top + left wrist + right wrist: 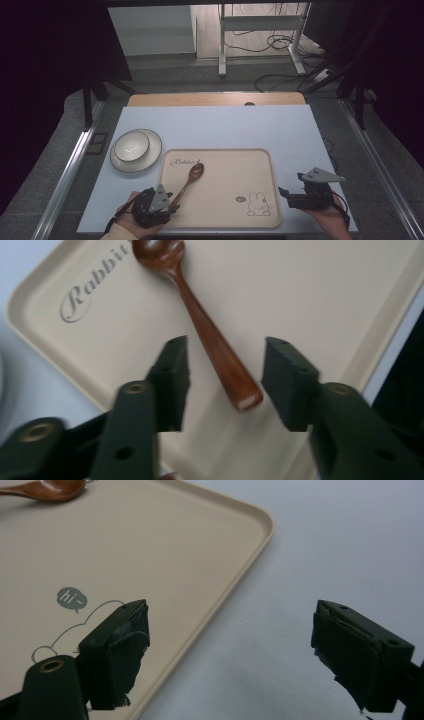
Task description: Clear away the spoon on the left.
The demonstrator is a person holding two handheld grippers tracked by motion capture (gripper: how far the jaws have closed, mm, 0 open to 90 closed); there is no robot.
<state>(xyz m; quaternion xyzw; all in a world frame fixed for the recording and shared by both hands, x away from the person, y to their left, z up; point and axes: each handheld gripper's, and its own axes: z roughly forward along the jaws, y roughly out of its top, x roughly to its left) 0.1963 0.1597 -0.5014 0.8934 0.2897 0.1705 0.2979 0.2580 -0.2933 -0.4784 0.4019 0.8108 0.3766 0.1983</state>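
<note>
Straddling the handle of the wooden spoon [200, 320] on the tray [310, 295], the left gripper [225, 377] is held spread, so a pinch seems called for next, while the right gripper [230, 645] is kept wide apart.

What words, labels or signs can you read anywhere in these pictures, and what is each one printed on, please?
"Rabbit": grey script near the far left corner of the tray, its end cut off in the left gripper view and blurred in the high view.
"hi~": in a grey speech bubble above the rabbit drawing on the tray.
Nothing legible on the bowl, plate or wooden spoon.
</note>
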